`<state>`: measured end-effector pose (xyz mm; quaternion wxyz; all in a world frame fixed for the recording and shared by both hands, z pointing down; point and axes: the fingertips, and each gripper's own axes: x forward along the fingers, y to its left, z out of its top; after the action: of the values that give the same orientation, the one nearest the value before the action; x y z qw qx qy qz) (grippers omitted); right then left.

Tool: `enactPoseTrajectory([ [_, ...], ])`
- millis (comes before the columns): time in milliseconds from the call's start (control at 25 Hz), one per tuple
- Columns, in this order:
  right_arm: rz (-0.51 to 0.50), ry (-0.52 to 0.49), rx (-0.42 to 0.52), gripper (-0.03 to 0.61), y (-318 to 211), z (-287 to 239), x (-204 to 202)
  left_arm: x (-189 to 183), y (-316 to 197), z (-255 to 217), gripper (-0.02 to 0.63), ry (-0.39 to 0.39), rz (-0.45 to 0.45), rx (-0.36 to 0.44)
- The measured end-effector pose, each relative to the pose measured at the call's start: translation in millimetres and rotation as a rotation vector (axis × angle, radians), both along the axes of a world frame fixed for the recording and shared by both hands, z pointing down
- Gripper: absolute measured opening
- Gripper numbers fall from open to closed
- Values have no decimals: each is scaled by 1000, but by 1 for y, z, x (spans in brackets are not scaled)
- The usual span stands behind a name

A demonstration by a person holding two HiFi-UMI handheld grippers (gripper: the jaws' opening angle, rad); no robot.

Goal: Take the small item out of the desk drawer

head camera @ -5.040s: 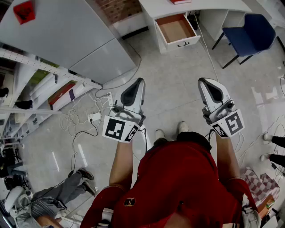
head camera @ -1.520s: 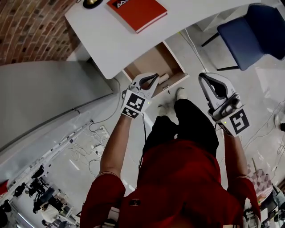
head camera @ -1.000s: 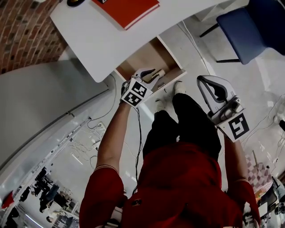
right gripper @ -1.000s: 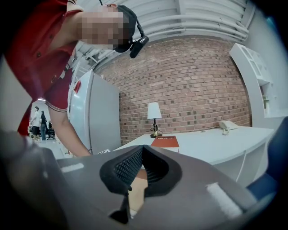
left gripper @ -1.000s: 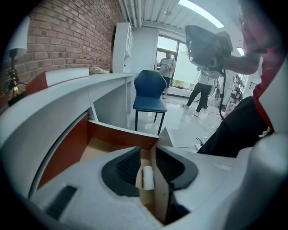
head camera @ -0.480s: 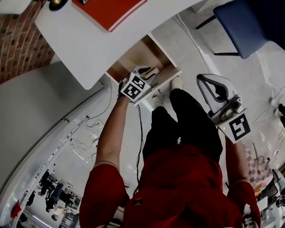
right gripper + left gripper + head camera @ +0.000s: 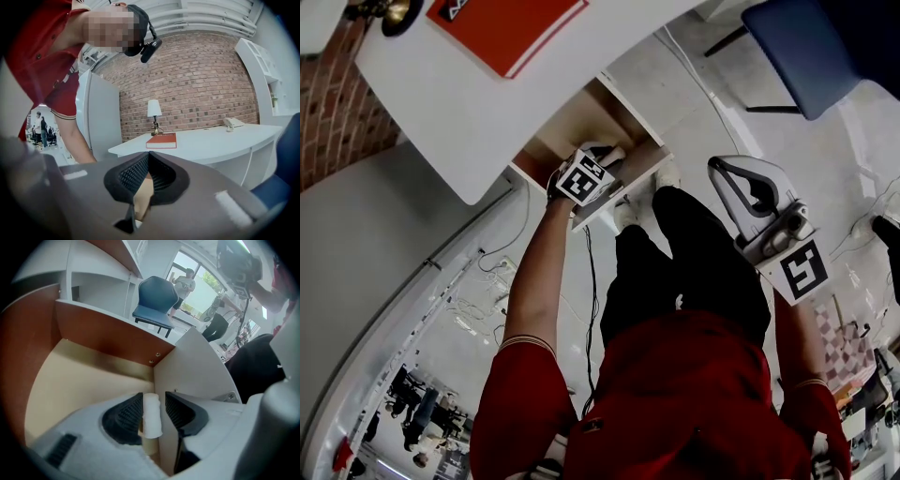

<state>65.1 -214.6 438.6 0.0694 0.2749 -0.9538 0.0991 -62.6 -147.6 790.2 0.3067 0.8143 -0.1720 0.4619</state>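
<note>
Left tool point(image 7: 607, 153) has gone down into the open drawer point(image 7: 572, 117) since the earlier frames. A second and a half ago it was above the drawer's front edge. The view has also swung in over the desk point(image 7: 478, 112).

Far left in the head view, a lamp base point(image 7: 389, 13) and a red book point(image 7: 502, 28) sit on the white desk top. The drawer is pulled out from under it, with its tan floor point(image 7: 84, 380) and brown back wall showing.

In the left gripper view the left tool point(image 7: 153, 401) has its jaws opening. The small item point(image 7: 151, 414), a white roll, stands upright between them. It sits against the left pad point(image 7: 130, 414), with a slim gap to the right pad, so there is no squeeze on it. It sits near the corner where the brown wall meets the drawer's white panel point(image 7: 192, 366). Its lower end is hidden by the tool.

The person's red shirt point(image 7: 675, 394) fills the bottom middle of the head view. The right tool point(image 7: 720, 169) is held up beside the body, well clear of the drawer. In the right gripper view the right tool point(image 7: 146, 159) has its jaw tips meeting, with nothing in them.

A blue chair point(image 7: 806, 47) is at the top right.
</note>
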Motion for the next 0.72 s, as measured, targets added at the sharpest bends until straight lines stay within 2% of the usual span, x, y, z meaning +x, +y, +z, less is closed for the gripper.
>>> enactPoseTrajectory([
  [200, -4, 6, -20, 12, -2, 9, 6, -5, 3, 18, 160, -39, 8, -48],
  [520, -2, 7, -24, 14, -7, 14, 11, -5, 15, 35, 164, -53, 49, -132],
  [720, 4, 15, -36, 14, -7, 19, 14, -6, 20, 46, 155, -85, 64, -157],
])
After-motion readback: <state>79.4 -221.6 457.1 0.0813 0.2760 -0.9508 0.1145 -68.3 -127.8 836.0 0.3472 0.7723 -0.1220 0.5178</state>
